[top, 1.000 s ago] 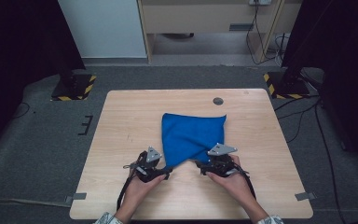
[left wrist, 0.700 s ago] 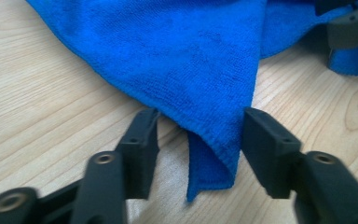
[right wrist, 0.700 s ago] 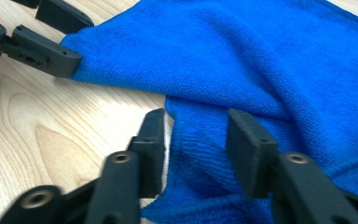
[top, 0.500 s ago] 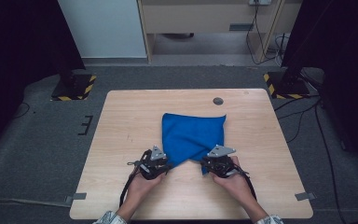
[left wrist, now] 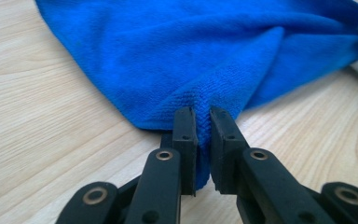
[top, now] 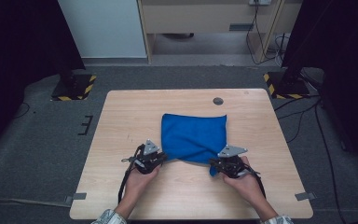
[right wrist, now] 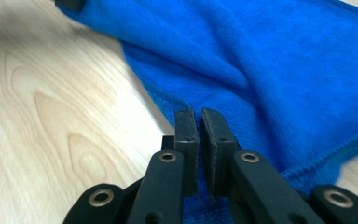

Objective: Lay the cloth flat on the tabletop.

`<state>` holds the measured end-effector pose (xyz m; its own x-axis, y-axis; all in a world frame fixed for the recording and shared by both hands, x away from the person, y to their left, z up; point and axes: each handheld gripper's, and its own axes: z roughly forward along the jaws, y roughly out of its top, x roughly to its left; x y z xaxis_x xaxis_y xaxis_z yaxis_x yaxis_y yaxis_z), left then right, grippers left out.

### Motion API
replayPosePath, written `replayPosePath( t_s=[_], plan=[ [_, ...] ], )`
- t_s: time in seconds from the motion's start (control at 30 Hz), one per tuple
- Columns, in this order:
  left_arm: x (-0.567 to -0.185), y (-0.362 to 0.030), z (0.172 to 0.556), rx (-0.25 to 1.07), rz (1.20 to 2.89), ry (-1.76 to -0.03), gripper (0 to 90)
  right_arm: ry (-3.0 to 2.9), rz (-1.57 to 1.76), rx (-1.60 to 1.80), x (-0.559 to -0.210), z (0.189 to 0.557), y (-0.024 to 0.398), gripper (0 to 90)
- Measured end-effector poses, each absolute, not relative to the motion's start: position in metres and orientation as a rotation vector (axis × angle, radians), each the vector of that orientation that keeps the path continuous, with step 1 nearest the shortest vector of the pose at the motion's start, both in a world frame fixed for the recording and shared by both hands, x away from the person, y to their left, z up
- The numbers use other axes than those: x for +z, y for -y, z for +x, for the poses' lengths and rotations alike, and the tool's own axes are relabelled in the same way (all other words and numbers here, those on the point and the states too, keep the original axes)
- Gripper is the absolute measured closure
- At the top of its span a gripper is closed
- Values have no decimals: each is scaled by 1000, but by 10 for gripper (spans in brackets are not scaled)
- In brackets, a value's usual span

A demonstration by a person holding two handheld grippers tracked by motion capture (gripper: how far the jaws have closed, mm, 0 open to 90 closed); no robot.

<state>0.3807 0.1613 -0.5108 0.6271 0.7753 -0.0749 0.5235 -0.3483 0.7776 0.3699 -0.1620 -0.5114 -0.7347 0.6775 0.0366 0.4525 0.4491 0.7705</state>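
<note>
Light wooden table point(top: 121, 186): unchanged in place since the earlier frames; a small round dark disc point(top: 218, 101) sits near its far edge.

Blue terry cloth point(top: 193, 137): lies roughly mid-table, toward the near side, flattish, its long axis running left to right. Its near edge now looks drawn further toward the person than a second ago, with both near corners taken up.

Left gripper point(left wrist: 202, 122): jaws have just been closing; now clamped on the cloth's near left corner, fabric pinched between the pads.

Right gripper point(right wrist: 200, 122): jaws likewise just closed; now nipped on the cloth's near right corner edge, and shifted slightly from its earlier spot.
</note>
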Motion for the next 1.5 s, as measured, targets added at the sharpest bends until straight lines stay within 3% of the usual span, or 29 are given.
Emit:
replayPosePath(
  t_s=[0.27,0.5,0.73,0.97,1.3,1.5],
  plan=[
    [-513,-165,381,387,2060,-1019,788,-2457,974,1155,-511,361,180,843],
    [-514,-170,372,412,2064,-1040,566,-2447,997,1175,-508,357,178,588],
    [-501,-178,356,464,2038,-1022,488,-2353,1023,1199,-493,348,191,463],
    [-503,-174,337,442,2104,-969,479,-2297,1128,1032,-497,343,215,475],
    [-519,-173,348,366,2150,-1011,508,-2350,1188,931,-512,344,215,442],
    [-524,-164,353,348,2202,-966,671,-2375,1226,862,-521,347,217,485]
  ],
)
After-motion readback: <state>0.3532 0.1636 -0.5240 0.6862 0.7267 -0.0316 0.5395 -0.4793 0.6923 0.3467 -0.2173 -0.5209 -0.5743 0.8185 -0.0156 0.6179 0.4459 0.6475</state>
